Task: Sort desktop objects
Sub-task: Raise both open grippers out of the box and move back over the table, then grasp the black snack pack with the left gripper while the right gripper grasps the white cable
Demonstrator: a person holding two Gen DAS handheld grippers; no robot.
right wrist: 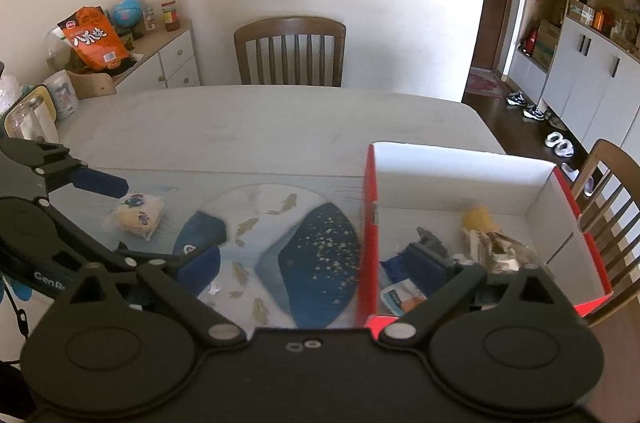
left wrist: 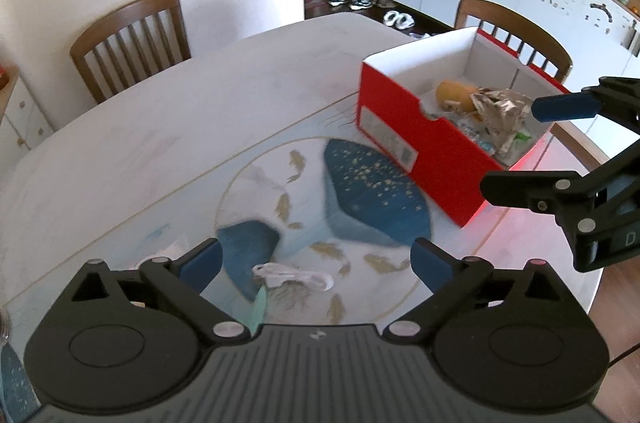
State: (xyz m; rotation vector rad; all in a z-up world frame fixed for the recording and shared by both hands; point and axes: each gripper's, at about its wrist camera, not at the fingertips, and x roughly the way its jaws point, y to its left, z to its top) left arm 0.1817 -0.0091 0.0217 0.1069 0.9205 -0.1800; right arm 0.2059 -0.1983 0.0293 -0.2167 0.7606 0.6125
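Left tongs [left wrist: 316, 259] at the bottom of the left wrist view, spread wide with nothing between the blue pads [left wrist: 202, 259]. Beneath the gap, on the table [left wrist: 168, 127], a white cord [left wrist: 294, 275] lying loose on a mat printed with blue shapes and gold fish [left wrist: 372, 199]; just below the cord, a pale green sliver, too little showing to tell what. Right of centre in that view, a red box with a white inside [left wrist: 416, 139], open at the top, resting on the table partly over the mat's right edge. Inside it: a crumpled foil wrapper [left wrist: 500, 107], a tan rounded thing [left wrist: 454, 93] and some small packets [left wrist: 476, 135], blurred.

Right tongs [right wrist: 324, 263] at the bottom of the right wrist view, likewise wide apart and gripping nothing; left pad over the mat, right pad [right wrist: 428, 265] inside the box above the packets. In the left wrist view, the same tongs entering from the right edge, upper pad near the foil, touching or not unclear.

In the left middle of the right wrist view, a yellow packaged snack [right wrist: 138, 215] on the table, just beside one pad of the left tongs, apart from the box. Wooden chair [right wrist: 290, 51] at the table's far side, top centre.
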